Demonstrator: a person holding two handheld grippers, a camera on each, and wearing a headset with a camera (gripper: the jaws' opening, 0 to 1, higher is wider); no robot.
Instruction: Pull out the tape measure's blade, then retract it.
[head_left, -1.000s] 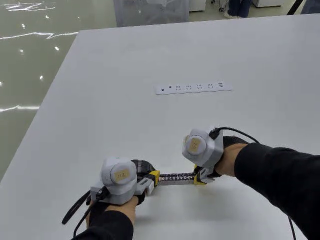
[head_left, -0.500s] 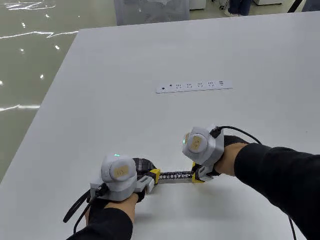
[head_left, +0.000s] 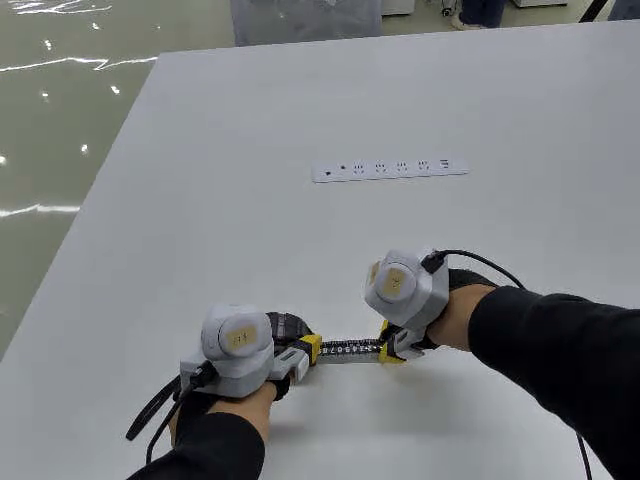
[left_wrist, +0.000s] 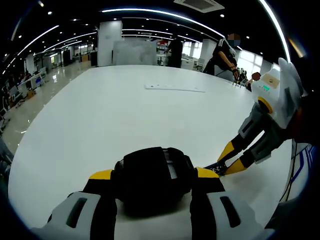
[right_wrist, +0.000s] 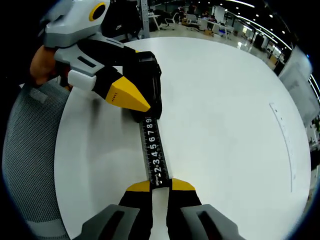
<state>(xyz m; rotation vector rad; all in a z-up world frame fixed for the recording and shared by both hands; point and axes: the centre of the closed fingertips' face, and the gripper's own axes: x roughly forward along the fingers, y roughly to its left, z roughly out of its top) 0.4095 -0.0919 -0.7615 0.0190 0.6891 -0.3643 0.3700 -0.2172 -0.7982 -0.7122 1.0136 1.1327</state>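
Observation:
The black tape measure case sits on the white table, squeezed between the yellow-tipped fingers of my left gripper. Its blade, black with white numerals, runs a short way out of the case across the tabletop to my right gripper, which is shut on the blade's end. In the head view the blade spans the small gap between the left gripper and the right gripper near the table's front edge. The right gripper also shows in the left gripper view, pinching the blade tip.
A white power strip lies flat further back on the table. The table's left edge borders a glossy floor. A person stands beyond the far side.
The right gripper has drifted slightly left toward the case, so the exposed blade is a bit shorter. The left gripper holds its place on the case.

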